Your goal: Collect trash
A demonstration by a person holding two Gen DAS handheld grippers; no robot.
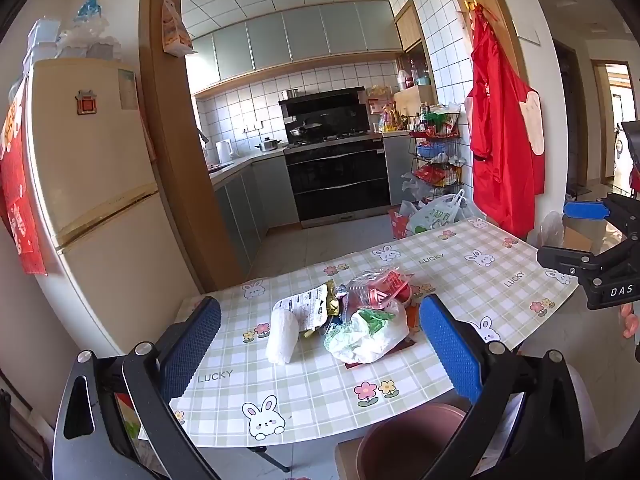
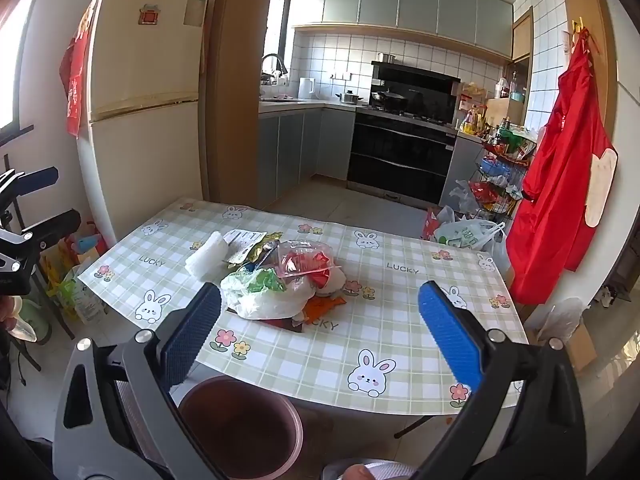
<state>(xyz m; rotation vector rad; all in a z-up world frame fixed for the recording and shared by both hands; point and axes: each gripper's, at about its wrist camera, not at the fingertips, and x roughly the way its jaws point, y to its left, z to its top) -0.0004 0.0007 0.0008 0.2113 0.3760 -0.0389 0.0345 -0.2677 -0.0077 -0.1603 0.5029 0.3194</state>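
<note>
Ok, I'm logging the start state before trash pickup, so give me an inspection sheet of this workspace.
Surface: table under checked bunny cloth.
Job's things: trash pile mid-table, white foam roll beside it; brown bin at near edge.
Clutter: bags on floor beyond table.
Claws: left claw and right claw open, holding nothing.
Cables: nothing seen.
Surroundings: fridge, stove, red apron.

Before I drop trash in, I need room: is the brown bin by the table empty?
Looks empty. The brown bin stands upright below the table edge, and only bare inner wall and floor show inside it.
</note>
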